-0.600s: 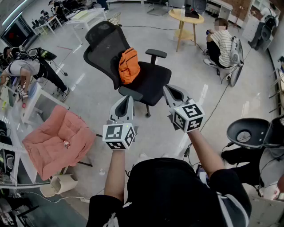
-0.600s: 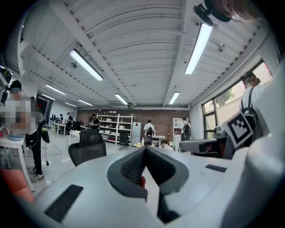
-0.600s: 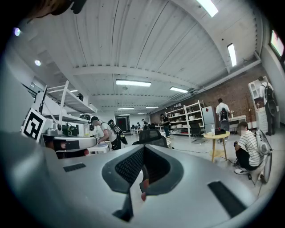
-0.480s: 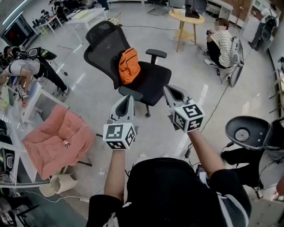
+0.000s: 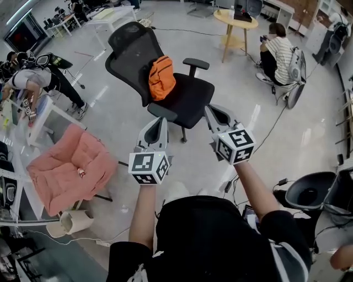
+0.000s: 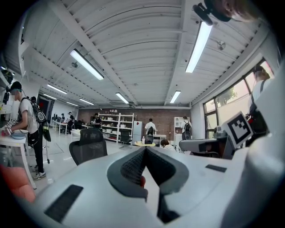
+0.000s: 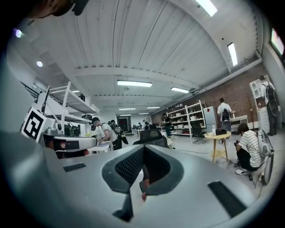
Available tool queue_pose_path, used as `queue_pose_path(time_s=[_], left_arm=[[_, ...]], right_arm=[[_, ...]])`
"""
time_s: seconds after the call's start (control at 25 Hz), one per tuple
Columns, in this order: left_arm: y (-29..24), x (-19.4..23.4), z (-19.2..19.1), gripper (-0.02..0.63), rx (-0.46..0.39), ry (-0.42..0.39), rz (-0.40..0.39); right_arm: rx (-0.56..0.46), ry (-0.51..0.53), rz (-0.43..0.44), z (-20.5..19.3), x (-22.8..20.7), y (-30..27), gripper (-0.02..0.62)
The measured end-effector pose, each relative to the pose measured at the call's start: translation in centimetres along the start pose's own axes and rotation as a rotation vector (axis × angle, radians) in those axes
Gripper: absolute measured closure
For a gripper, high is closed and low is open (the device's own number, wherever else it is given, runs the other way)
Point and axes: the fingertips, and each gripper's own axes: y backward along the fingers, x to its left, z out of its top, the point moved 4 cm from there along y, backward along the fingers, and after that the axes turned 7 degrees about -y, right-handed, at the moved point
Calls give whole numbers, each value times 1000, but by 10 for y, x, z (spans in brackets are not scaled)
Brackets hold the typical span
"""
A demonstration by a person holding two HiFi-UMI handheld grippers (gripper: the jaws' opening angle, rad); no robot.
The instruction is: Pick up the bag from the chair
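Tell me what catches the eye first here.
A bright orange bag sits on the seat of a black mesh office chair, top centre of the head view. Nearer, the left gripper and right gripper are held level, both shut and empty, short of the chair. A pink cushioned seat lies at left.

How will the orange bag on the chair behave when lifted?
Probably floppy: the orange bag looks like soft, rumpled fabric slumped against the chair backrest. Likely sags from wherever it is gripped. Seems light, not bulging.

Open-plan lab or workshop: brick wall (image 6: 164,118), storage shelves (image 6: 111,127), ceiling strip lights (image 6: 87,64), worktable (image 5: 113,16).
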Motion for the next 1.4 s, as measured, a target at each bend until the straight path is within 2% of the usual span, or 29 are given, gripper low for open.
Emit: queue_pose_path(time_s=[0.36, 0.8, 1.0, 1.4], left_arm=[[-8, 12, -8, 600, 24, 2, 29], [-65, 48, -12, 600, 34, -9, 20], [-105, 79, -10, 600, 32, 1, 15], [-184, 170, 0, 600, 42, 8, -19]], right_arm=[[45, 1, 39, -12, 0, -23, 594], [62, -5, 34, -7, -27, -84, 594], [68, -12, 28, 1, -45, -129, 594], [70, -34, 8, 22, -59, -244, 594]])
